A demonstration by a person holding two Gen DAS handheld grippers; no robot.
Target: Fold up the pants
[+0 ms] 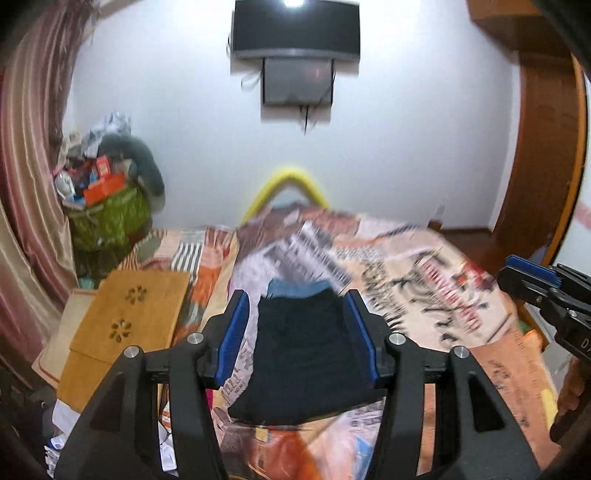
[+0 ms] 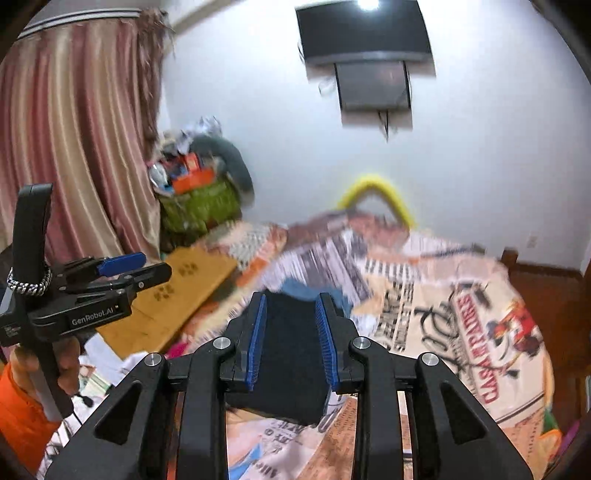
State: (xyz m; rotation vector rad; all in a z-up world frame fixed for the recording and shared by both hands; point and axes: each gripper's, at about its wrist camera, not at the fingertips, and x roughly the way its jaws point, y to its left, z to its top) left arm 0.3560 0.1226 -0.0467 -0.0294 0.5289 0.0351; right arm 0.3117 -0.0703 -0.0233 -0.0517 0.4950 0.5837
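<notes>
Dark navy pants (image 1: pixel 306 354) lie folded into a compact rectangle on the printed bedspread (image 1: pixel 424 295); they also show in the right wrist view (image 2: pixel 290 354). A blue garment (image 1: pixel 295 288) peeks out at their far edge. My left gripper (image 1: pixel 297 295) is open and empty, held above the pants, fingers either side in view. My right gripper (image 2: pixel 290 297) is open and empty, also held above them. The right gripper shows at the right edge of the left wrist view (image 1: pixel 532 280); the left gripper shows at the left of the right wrist view (image 2: pixel 147 267).
A wooden lap board (image 1: pixel 129 325) lies at the bed's left side. A green bag (image 1: pixel 110 218) heaped with clutter stands by the curtain (image 1: pixel 33 184). A wall TV (image 1: pixel 295 29) hangs ahead. A wooden wardrobe (image 1: pixel 546 147) stands at the right. A yellow hoop (image 1: pixel 284 184) rises behind the bed.
</notes>
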